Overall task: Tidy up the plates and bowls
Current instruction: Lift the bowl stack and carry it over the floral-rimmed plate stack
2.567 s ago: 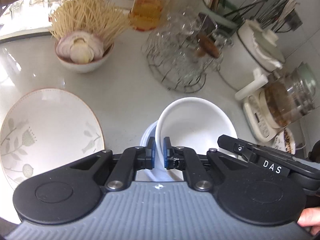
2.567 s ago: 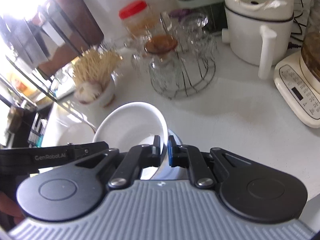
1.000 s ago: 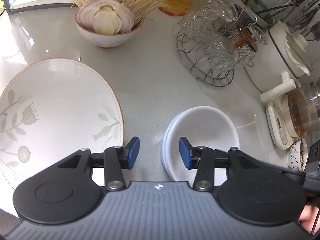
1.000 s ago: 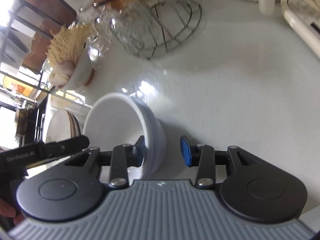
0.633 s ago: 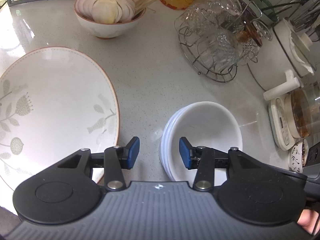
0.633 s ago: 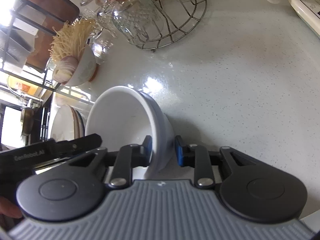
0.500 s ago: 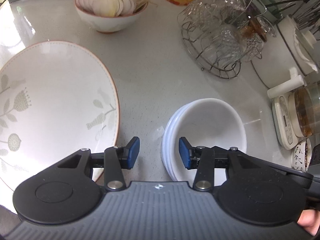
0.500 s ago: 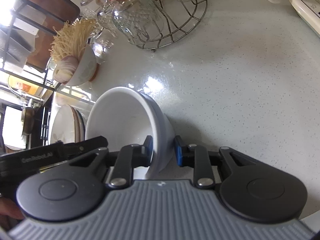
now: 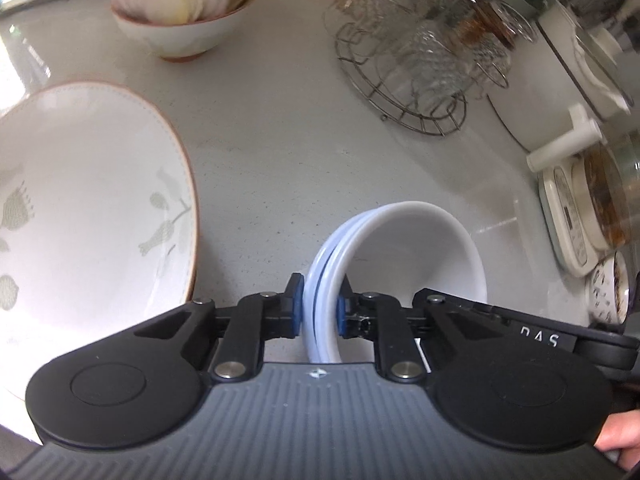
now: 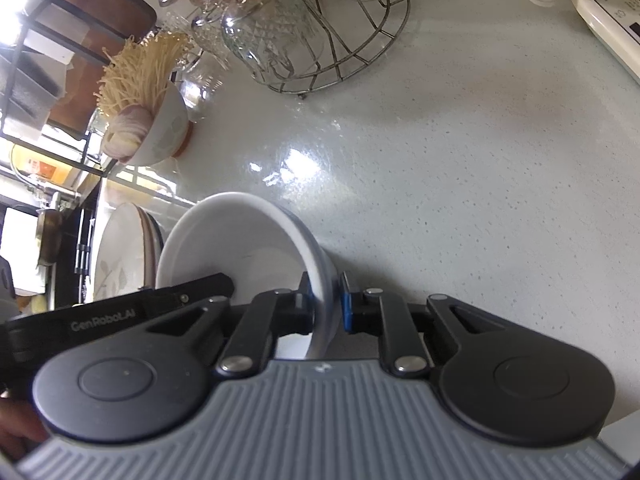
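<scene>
a pale speckled kitchen table [image 9: 280, 152] carries the whole scene, crowded along its far edge with appliances and glassware. near its front sits a stack of white bowls [image 9: 420, 248], nested one inside another, and both tools grip it at once: the left gripper [image 9: 318, 314] has its fingers pinching the stacked rims on the stack's left side, and the right gripper [image 10: 326, 304] has its fingers clamped over the rim on the opposite side. in the left view at least two rims show as separate edges; the exact count cannot be told.

as a judgement, the bowl nesting looks done, and the stack seems about to be carried or shifted as one piece. whether it is lifted or touching the table cannot be told. beside it on the left lies a large patterned plate [image 9: 88, 208]; the right view shows it resting on at least one more plate, so the plates look gathered too. what may remain is setting the bowl stack in its final place.

the top white bowl is empty. a smaller patterned bowl [image 9: 180, 36] further back holds a sliced onion and dry noodles. a wire rack [image 9: 404, 92] holds upturned glass cups. a glass kettle [image 9: 608, 196] at the right holds a brown liquid.
</scene>
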